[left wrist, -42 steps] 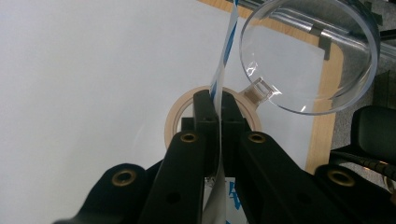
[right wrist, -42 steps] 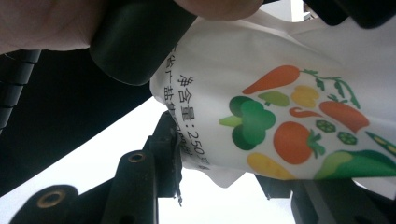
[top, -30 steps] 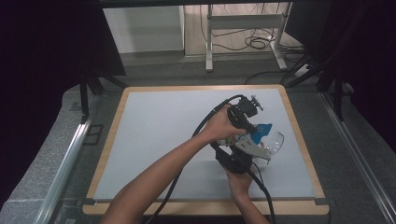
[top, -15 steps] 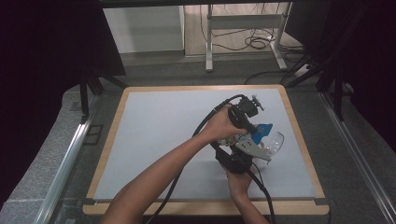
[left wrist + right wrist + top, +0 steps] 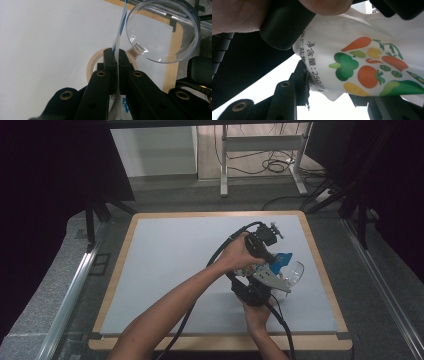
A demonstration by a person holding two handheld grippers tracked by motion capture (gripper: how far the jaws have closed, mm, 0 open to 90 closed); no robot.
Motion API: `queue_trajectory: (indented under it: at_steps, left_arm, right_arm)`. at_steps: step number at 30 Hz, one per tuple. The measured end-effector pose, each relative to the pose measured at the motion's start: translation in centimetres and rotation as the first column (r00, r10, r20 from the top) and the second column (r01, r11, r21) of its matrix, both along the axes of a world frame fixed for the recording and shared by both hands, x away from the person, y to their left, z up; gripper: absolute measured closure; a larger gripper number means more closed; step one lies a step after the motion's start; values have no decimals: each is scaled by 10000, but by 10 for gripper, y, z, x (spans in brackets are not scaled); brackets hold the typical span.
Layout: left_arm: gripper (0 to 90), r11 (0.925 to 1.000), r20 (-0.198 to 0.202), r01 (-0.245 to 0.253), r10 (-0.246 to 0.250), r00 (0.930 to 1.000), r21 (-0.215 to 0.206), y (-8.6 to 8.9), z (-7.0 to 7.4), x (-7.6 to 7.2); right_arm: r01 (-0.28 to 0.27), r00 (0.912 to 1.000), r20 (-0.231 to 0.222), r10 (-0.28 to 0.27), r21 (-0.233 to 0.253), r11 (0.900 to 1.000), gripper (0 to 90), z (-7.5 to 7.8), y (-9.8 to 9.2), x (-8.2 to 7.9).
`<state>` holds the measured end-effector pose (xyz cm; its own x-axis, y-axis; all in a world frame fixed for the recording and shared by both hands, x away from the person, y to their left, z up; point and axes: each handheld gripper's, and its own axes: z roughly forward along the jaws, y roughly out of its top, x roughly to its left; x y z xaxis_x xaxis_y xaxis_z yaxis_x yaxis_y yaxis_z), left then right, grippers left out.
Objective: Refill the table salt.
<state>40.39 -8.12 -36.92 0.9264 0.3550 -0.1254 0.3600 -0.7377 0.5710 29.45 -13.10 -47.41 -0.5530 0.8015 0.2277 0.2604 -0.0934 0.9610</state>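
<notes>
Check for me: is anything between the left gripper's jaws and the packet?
Nothing visible is. The left gripper is shut on the packet's thin edge, jaws touching it. The clear glass and tape roll lie beyond, not between.

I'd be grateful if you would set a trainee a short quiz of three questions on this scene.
1. True or false: the left gripper is shut on a thin, blue-striped edge of the packet.
2. In the left gripper view, what lies on the table just beyond the jaws? A) a tape roll B) a spoon C) a sponge
3. In the right gripper view, what is pictured on the packet's face?

Key
1. True: the two jaws stand pressed together on the edge.
2. A
3. Coloured vegetables, beside printed black text.
</notes>
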Motion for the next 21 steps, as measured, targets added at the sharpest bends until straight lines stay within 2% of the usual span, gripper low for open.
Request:
queue_trajectory:
  at_steps: [21]
  left_arm:
    - [900, 10000, 5, 27, -27, 10000, -51, 3, 0, 0]
  right_arm:
    - [-30, 10000, 35, 30, -43, 10000, 579, 0, 2, 0]
